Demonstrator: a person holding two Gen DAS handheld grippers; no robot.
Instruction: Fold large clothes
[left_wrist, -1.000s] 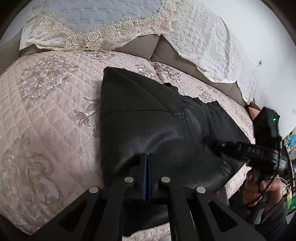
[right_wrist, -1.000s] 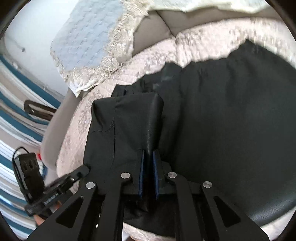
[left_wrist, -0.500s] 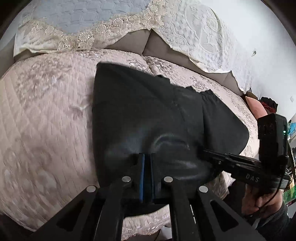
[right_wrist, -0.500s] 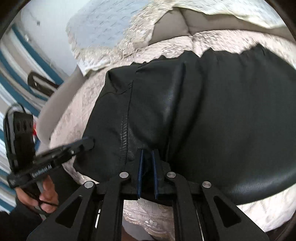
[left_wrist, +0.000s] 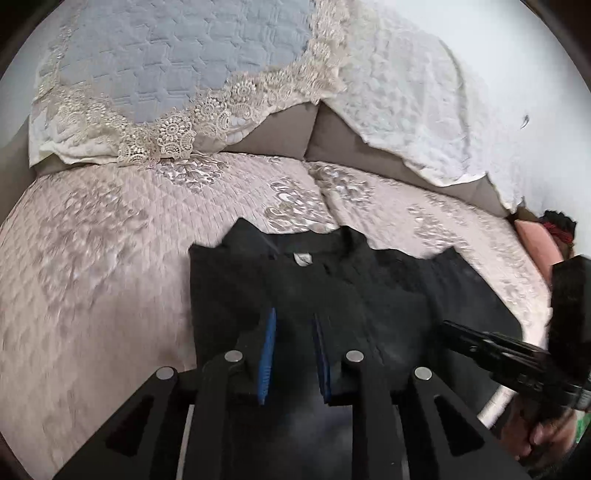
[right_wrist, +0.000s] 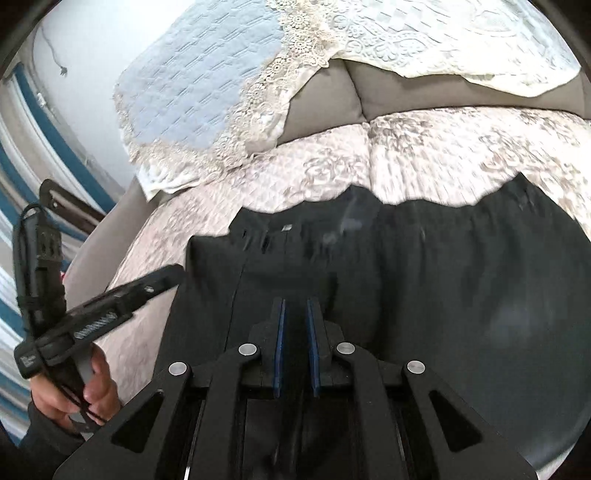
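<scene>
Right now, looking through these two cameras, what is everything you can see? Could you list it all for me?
Black garment: one, black, folded near the front edge of the quilted cover.
Quilted cover: one, beige with a floral pattern, under the garment.
Lace-edged throw: one, pale blue with cream lace, draped at the back.
White lace throw: one, white, back right.
Pink cushion: one, far right edge.
Left gripper: black, blue pads, jaws opening over the garment, nothing pinched.
Right gripper: black, blue pads, jaws opening, pads apart above the garment.
</scene>
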